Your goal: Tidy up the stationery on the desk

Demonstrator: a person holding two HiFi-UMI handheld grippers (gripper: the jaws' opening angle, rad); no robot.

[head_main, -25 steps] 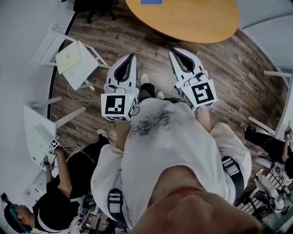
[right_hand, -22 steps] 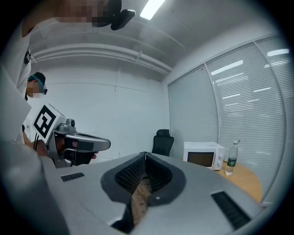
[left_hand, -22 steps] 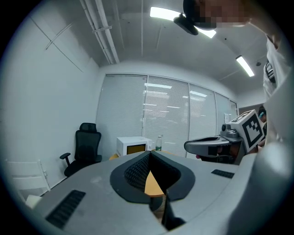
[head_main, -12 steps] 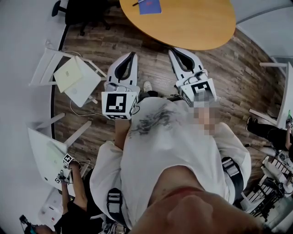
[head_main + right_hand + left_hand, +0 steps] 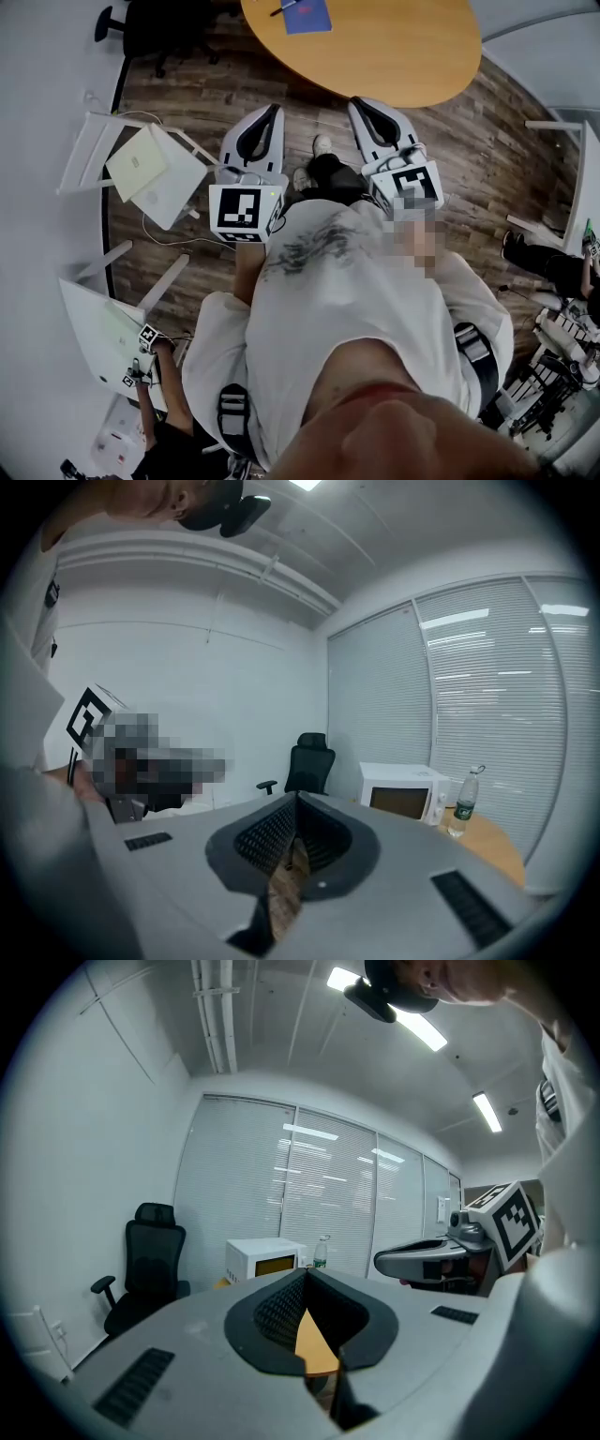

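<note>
the round orange table (image 5: 403, 47) fills the top of the head view, and i stand short of it with wooden floor (image 5: 309, 103) between its near edge and my tongs. the stationery i can make out sits at the top edge of the frame, just left of centre: a blue notebook (image 5: 309, 17), with a dark pen (image 5: 281, 8) at its left corner, its long axis running roughly left to right with a slight tilt. both lie straight ahead, well apart from the tips.

my left tongs (image 5: 273, 112) point up the frame just left of the notebook, and my right tongs (image 5: 357, 102) just right of it. neither looks clearly nearer the notebook, but the pen lies on the left side. both pairs have their tips closed together and nothing in them. i judge the reach forward comes first.
</note>
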